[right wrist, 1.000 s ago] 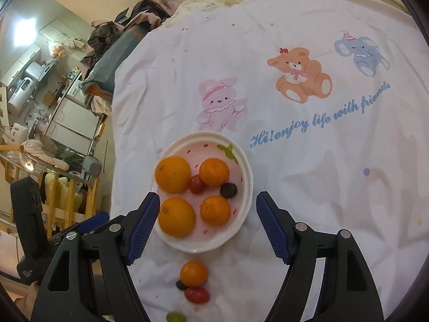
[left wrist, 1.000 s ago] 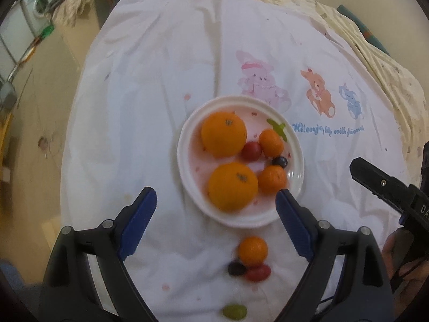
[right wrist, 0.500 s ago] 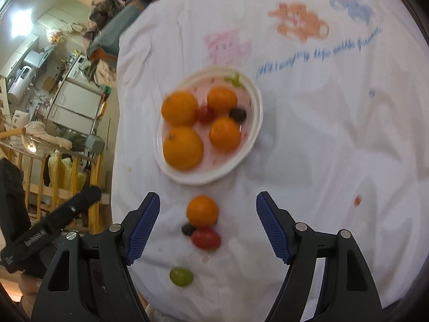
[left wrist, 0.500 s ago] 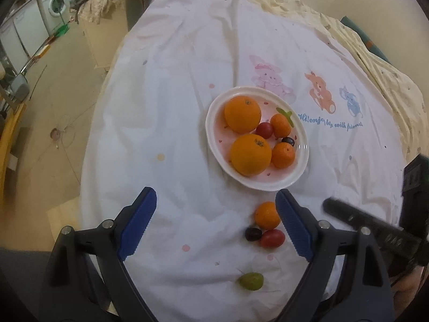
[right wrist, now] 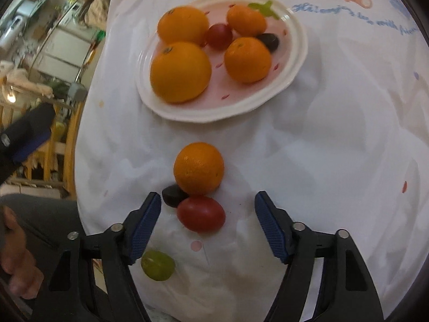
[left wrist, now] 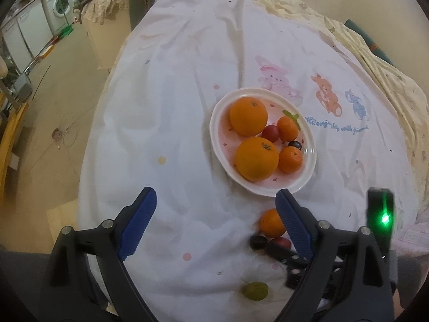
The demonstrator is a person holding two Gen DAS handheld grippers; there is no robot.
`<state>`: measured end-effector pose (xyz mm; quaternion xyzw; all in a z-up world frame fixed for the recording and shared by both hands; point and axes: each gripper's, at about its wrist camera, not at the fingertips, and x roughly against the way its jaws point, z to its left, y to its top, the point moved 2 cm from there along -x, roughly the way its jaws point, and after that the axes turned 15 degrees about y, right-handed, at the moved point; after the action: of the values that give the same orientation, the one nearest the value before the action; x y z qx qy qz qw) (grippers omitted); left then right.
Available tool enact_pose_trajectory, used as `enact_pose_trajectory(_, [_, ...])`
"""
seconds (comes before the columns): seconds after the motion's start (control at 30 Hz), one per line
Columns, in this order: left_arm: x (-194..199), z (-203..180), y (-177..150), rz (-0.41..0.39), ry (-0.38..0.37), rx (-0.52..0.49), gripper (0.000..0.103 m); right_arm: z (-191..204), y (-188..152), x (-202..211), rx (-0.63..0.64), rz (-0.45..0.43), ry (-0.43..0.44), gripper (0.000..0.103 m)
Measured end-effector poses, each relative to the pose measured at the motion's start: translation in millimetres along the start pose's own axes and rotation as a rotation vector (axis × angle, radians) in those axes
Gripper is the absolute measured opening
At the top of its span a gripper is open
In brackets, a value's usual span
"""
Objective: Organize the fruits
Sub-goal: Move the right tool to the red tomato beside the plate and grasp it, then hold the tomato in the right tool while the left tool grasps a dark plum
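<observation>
A white plate (left wrist: 217, 134) (right wrist: 297, 61) holds two big oranges, two small mandarins, a red cherry tomato and a dark grape. On the cloth in front of it lie a loose mandarin (right wrist: 199, 168) (left wrist: 270, 222), a dark grape (right wrist: 173, 195) (left wrist: 258, 242), a red tomato (right wrist: 201, 214) (left wrist: 282, 241) and a green grape (right wrist: 157, 265) (left wrist: 255, 291). My right gripper (right wrist: 207, 225) hangs low over the red tomato, its jaws closing, pads clear of the fruit. My left gripper (left wrist: 215, 225) stands open over bare cloth, left of the loose fruit.
A white cartoon-print cloth (left wrist: 187, 80) covers the round table. The floor drops away on the left, with a washing machine (left wrist: 63, 5) far off. A person's hand (right wrist: 16, 263) and grey sleeve show at the lower left of the right wrist view.
The right gripper has dropped and come in over the loose fruit, which now looks much larger, and its jaws have narrowed. The left gripper pulled back from the plate.
</observation>
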<state>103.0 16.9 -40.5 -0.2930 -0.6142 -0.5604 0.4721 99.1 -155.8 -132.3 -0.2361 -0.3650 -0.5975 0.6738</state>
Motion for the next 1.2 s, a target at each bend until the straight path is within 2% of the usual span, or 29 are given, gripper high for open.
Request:
enact_pose_trajectory(0.17, [-3.7,-0.4,-1.4,0.019,0.011,-0.008,0.088,4.4,-2.2,-7.0,0.035,0.024,-0.011,0.057])
enact_pose_trajectory(0.23, [-6.2,-0.2,-1.8,0.033,0.009,-0.008,0.088,6.0,2.5,-7.0,0.049,0.033,-0.02,0.042])
enact_pose_trajectory(0.27, [-6.9,-0.1,-2.0,0.036,0.01,-0.009,0.088,6.7,1.9,-7.4,0.051,0.042,-0.011,0.041])
enact_pose_trajectory(0.53, [-16.9,-1.2,-7.0,0.076,0.022,-0.02,0.088,4.4,-0.8,11.9,0.052,0.016,0.016,0.041])
enact_pose_trajectory(0.7, [-26.0,-8.8,-17.4,0.117,0.019,-0.062,0.088,-8.1,2.3,43.9,-0.007,-0.092,0.05,0.041])
enact_pose_trajectory(0.93, [-41.7,-37.1,-38.6,0.195,0.01,-0.177,0.088,-34.1,6.7,91.5,-0.109,-0.249,0.091,0.041])
enact_pose_trajectory(1.13, [-49.2,-65.8,-52.7,0.21,0.02,-0.275,0.087,-43.0,6.1,103.6,-0.144,-0.301,0.088,0.041])
enact_pose_trajectory(1.2, [-55.2,-73.5,-57.2,0.234,0.022,-0.299,0.081,-48.7,6.9,106.6,-0.158,-0.305,0.087,0.041])
